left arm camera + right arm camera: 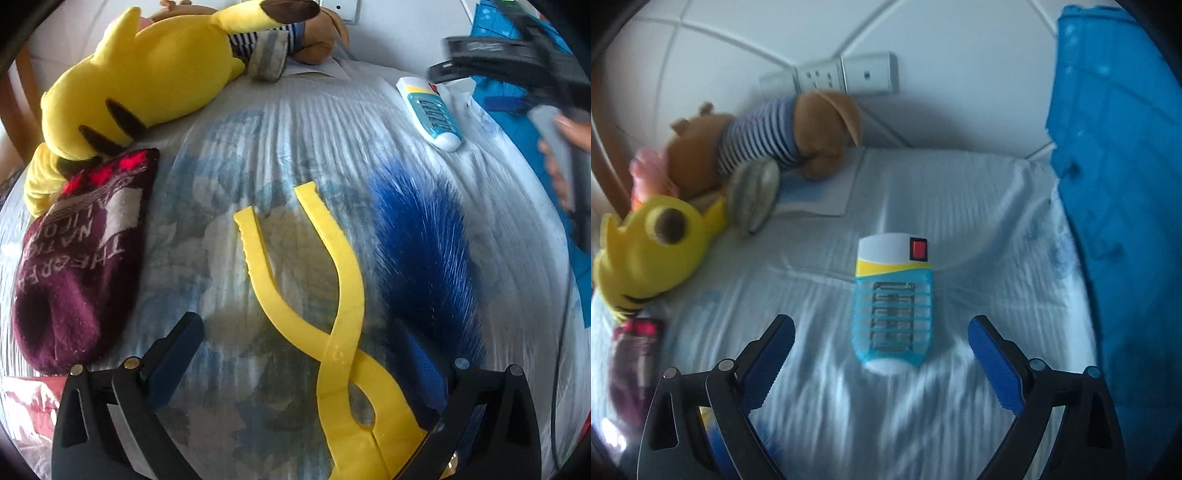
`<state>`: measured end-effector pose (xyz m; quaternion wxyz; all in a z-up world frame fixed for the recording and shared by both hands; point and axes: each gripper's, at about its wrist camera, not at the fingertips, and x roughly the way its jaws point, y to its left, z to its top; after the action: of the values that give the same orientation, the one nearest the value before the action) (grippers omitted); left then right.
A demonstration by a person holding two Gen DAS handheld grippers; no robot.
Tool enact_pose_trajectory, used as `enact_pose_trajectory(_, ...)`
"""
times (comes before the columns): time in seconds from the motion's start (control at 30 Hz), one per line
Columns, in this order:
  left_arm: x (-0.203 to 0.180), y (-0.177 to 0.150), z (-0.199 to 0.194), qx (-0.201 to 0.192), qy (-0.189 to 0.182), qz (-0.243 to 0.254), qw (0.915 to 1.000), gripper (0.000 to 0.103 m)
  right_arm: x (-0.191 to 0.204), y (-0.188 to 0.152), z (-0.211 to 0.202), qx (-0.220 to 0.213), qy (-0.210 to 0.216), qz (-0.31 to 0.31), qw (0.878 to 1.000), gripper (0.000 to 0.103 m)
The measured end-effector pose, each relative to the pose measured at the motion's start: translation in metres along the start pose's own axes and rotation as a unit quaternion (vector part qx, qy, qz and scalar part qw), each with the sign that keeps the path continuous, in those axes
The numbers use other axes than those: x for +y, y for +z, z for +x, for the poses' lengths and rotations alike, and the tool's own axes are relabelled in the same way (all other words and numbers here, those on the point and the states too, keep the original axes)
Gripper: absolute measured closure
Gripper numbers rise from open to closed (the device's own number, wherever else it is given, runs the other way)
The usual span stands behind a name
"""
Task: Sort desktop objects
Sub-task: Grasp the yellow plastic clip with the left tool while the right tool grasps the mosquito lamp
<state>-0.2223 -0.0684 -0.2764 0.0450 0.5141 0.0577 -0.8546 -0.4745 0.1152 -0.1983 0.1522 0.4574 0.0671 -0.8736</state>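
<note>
In the left wrist view my left gripper (301, 332) is open over yellow plastic tongs (332, 314) lying on the pale cloth; the tongs' pivot lies between its fingers. A blue furry tuft (424, 251) lies just right of the tongs. A dark red knit hat (74, 266) lies at the left. A blue-and-white plug-in lamp (432, 110) lies far right, with my right gripper (443, 55) above it. In the right wrist view my right gripper (882, 328) is open and empty, with the lamp (892, 306) between and just ahead of its fingers.
A yellow plush toy (147, 81) and a brown plush in a striped shirt (775, 136) lie at the back left. A blue bin (1119, 184) stands at the right. Wall sockets (831, 77) sit behind on the white wall.
</note>
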Motion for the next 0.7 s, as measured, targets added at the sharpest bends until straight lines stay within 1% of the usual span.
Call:
enact_pose_trajectory(0.13,0.002,-0.001,-0.001,0.001,0.002,0.003,1.0,0.0,0.002,0.011,0.036,0.025,-0.013,-0.016,0.999,0.007)
enact_pose_trajectory(0.33,-0.001,-0.002,0.0,0.001,0.009,0.006,0.9999,0.0,0.004,0.008,0.072,0.054,-0.026,-0.037,0.997,0.008)
enact_pose_trajectory(0.37,-0.002,-0.002,0.0,0.001,0.01,0.006,0.9999,0.0,0.002,0.006,0.076,0.058,-0.024,-0.035,0.997,0.009)
enact_pose_trajectory(0.43,-0.003,-0.002,0.0,0.002,0.012,0.007,0.9999,0.0,-0.002,0.004,0.081,0.061,-0.013,-0.026,0.998,0.02)
enact_pose_trajectory(0.47,-0.003,-0.001,0.001,0.003,0.013,0.007,0.9999,0.0,-0.004,0.006,0.08,0.058,-0.01,-0.022,0.998,0.023)
enact_pose_trajectory(0.5,-0.004,-0.001,0.001,0.005,0.013,0.007,0.9999,0.0,-0.006,0.008,0.078,0.055,-0.008,-0.021,0.998,0.037)
enact_pose_trajectory(0.6,-0.004,0.0,0.001,0.007,0.014,0.006,0.9999,0.0,-0.007,0.012,0.078,0.066,0.0,-0.028,0.997,0.037)
enact_pose_trajectory(0.7,-0.005,-0.002,0.0,0.002,0.007,0.01,0.9999,0.0,-0.011,0.01,0.071,0.063,0.004,-0.03,0.998,0.037)
